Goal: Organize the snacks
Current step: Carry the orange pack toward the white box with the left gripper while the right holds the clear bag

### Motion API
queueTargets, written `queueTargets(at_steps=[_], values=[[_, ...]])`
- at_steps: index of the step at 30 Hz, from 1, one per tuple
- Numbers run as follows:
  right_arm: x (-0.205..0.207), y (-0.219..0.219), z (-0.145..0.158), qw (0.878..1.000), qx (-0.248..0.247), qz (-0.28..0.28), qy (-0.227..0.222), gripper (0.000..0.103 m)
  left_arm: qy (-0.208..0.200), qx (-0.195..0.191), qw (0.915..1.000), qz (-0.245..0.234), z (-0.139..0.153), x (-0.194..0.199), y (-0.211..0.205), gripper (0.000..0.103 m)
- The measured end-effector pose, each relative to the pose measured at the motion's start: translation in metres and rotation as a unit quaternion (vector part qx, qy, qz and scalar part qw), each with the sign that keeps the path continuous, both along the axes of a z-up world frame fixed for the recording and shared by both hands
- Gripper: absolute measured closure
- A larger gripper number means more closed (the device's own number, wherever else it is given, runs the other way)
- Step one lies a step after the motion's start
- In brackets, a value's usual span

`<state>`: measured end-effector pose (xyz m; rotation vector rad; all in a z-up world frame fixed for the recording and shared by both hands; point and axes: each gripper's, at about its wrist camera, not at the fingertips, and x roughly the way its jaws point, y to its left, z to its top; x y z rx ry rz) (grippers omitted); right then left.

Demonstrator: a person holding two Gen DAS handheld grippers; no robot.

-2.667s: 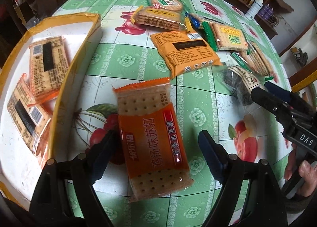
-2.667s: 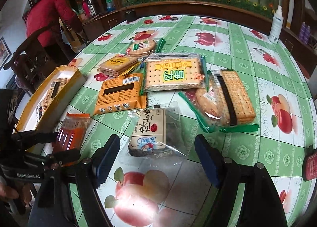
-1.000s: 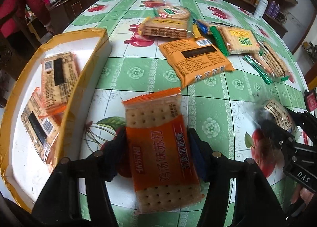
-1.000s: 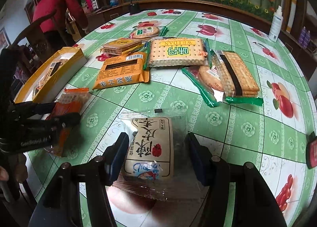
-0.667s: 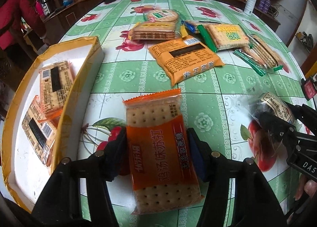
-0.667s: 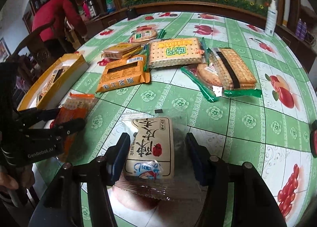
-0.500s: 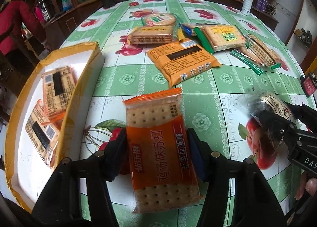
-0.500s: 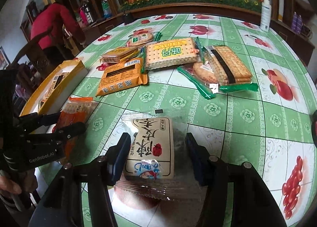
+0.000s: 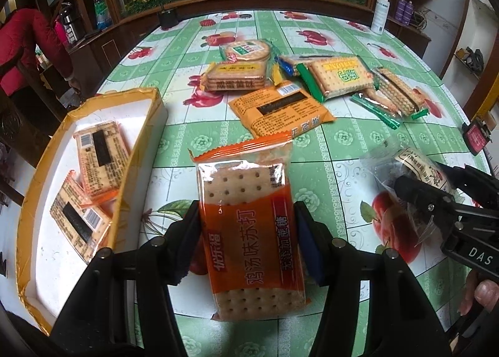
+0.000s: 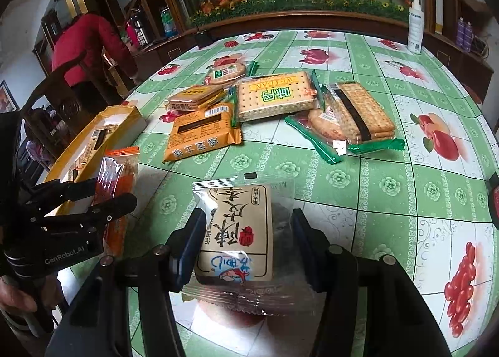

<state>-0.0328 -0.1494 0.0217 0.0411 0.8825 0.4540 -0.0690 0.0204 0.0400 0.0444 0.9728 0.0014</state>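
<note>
Above tablecloth (image 9: 218, 138), left gripper (image 9: 246, 241) clamps orange cracker pack (image 9: 249, 232); right gripper (image 10: 243, 241) pinches clear snack bag (image 10: 240, 232). I'd carry cracker pack level over yellow box (image 9: 137, 169), release low.

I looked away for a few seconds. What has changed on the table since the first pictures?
Both tools were open over their packets; each has closed and lifted its own. The left tool holds the orange cracker pack, the right tool the clear packet. The box and the snack pile stayed put.
</note>
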Motion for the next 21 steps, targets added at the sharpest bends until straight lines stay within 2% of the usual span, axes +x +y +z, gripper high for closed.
queueTargets(at_steps=[13, 15, 21], values=[[-0.001, 0.022, 0.014, 1.000, 0.001, 0.017, -0.013, 0.048, -0.026, -0.005, 0.9996, 0.008, 0.022, -0.005, 0.016, 0.045], [0.000, 0.026, 0.016, 1.000, 0.001, 0.020, -0.015, 0.052, -0.029, -0.006, 0.9995, 0.012, 0.025, -0.005, 0.021, 0.045], [0.003, 0.043, 0.020, 0.999, 0.001, 0.036, -0.021, 0.054, -0.039, -0.005, 0.9989, 0.026, 0.035, -0.005, 0.037, 0.045]])
